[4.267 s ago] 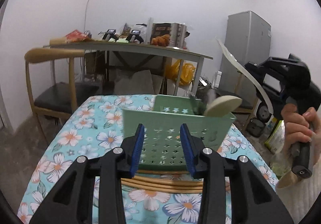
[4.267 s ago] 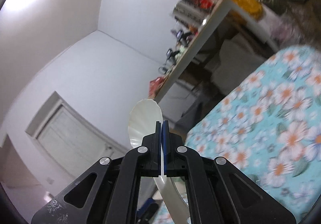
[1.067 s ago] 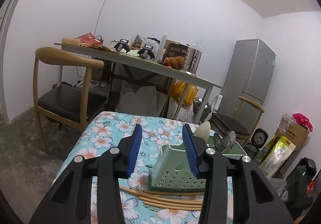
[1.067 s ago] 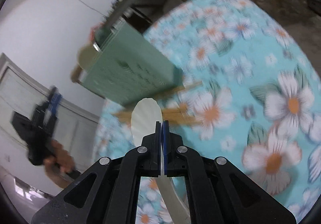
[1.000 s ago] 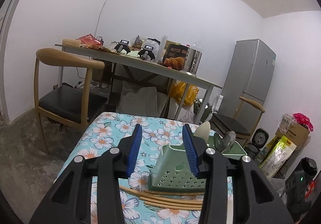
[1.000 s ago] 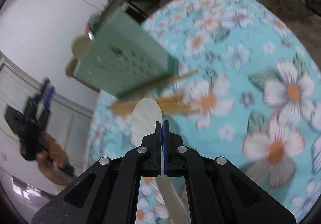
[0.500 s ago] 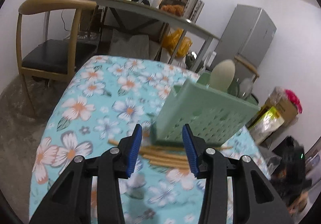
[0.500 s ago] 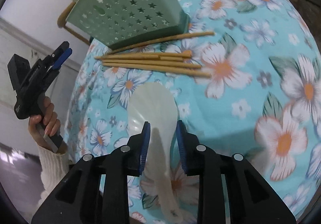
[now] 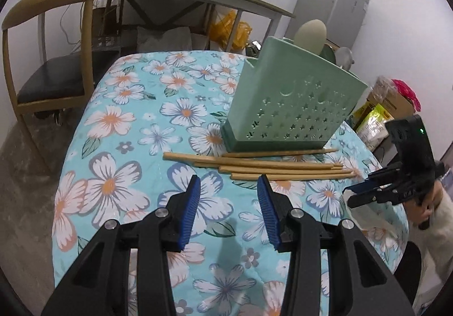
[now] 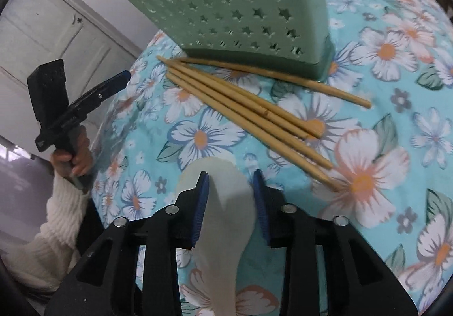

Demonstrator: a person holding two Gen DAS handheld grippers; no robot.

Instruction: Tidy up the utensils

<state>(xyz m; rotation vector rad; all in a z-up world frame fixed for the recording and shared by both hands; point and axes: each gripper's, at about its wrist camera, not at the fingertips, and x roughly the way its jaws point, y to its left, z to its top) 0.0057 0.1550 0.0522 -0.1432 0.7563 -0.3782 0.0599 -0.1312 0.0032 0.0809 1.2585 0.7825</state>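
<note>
Released since a second ago: flat white plastic rice spoon (image 10: 223,202) lies on floral worktop (image 10: 382,55), lower centre, between closing right claw (image 10: 230,197). Left claw (image 9: 230,208) half open, empty. Light, stiff, slippery; best pinched at handle.

Both wrist views angle down, close over floral table (image 9: 113,123) – shared: green caddy (image 9: 294,106) (image 10: 243,4), chopsticks (image 9: 271,166) (image 10: 254,112).

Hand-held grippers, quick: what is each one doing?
Left hand-held gripper: open, holding nothing.
Right hand-held gripper: jaws closing around the white spoon, pads not pressing it.
</note>
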